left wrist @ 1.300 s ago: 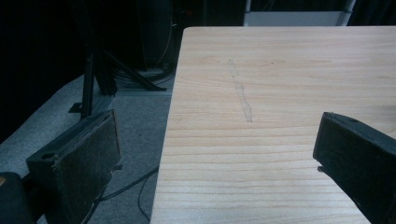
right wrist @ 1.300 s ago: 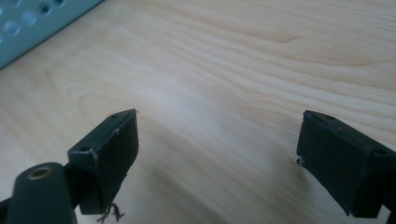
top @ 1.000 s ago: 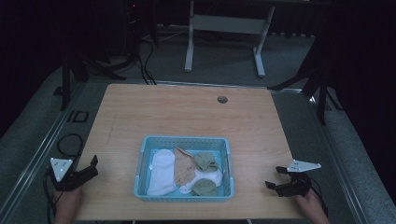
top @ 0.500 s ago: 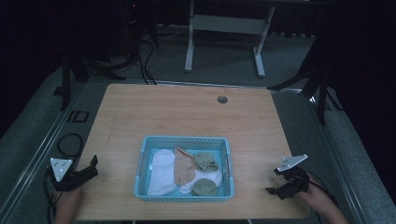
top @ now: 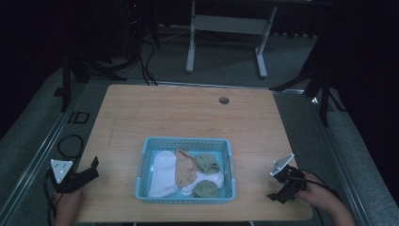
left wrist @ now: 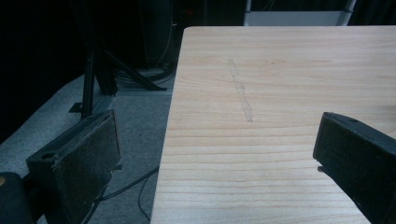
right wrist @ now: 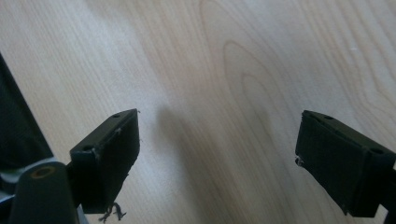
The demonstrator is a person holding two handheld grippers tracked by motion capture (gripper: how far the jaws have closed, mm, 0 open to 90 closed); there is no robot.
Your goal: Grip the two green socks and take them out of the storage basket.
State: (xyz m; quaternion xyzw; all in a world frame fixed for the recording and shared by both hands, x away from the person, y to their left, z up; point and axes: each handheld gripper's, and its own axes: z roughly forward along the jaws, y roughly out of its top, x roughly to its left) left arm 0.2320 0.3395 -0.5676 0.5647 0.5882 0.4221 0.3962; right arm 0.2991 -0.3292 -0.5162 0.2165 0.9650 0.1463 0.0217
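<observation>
Basket [top: 186, 143], blue, sits mid-table toward near edge, holding socks [top: 162, 174]: white, tan, green, overlapping. We hold left gripper [top: 91, 168] at left table edge, jaws spread, empty. Right gripper [top: 277, 195] near right front corner, jaws wide, empty, angled down at bare wood. Our guess at risk: overlapping socks, so pinch may lift two; light basket may slide or tip if jaw catches rim.

My left tool [top: 91, 168] sits low at the near left, jaws spread wide with nothing between them, its grey plate [top: 61, 169] facing up. My left hand [top: 68, 205] grips it from below. My right tool [top: 277, 195] is at the near right, tilted so its jaws point down toward the bench, also spread wide and empty. My right hand [top: 320, 195] and forearm come in from the lower right corner.
</observation>
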